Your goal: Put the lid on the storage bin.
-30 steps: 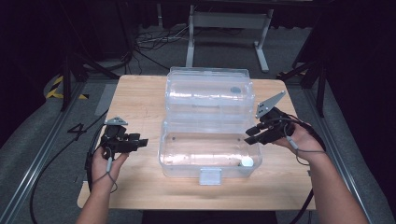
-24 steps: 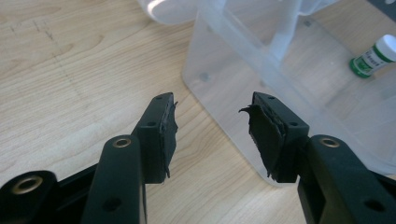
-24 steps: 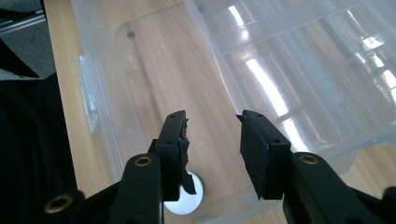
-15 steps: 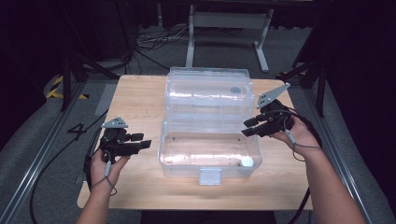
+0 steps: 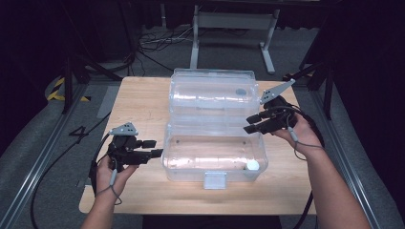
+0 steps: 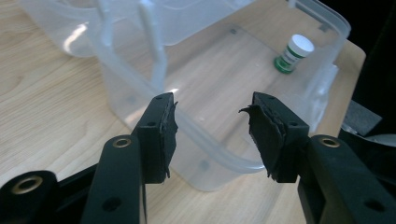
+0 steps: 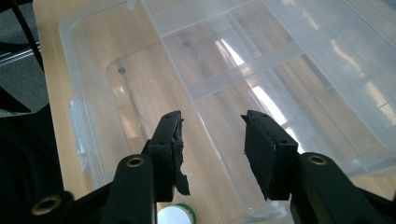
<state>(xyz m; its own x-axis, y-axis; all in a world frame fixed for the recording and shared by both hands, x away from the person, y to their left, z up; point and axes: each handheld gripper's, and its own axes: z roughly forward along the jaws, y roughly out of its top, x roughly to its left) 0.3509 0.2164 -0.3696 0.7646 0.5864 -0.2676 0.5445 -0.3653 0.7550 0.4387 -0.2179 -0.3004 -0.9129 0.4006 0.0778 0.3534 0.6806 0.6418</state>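
Observation:
A clear plastic box (image 5: 215,143) lies open on the wooden table (image 5: 143,100), its lid (image 5: 212,93) folded back behind it. A small white-capped bottle (image 5: 251,166) with a green base stands in the box's front right corner, also visible as the bottle (image 6: 293,52) and the bottle (image 7: 176,215). My left gripper (image 5: 153,149) hovers just left of the box, open and empty, its jaws framing the box's near corner (image 6: 219,158). My right gripper (image 5: 250,123) hangs over the hinge edge at the right; its jaws have just been opening, with nothing between them.
A white latch tab (image 5: 215,180) sticks out from the box's front wall. Bare table lies left of the box and along the front edge. Cables trail from both grippers off the table. Metal rails and a frame stand on the floor around it.
My left gripper has moved right, toward the box's left wall, and risen slightly. The right gripper has stayed nearly in place, with its jaws a little wider.

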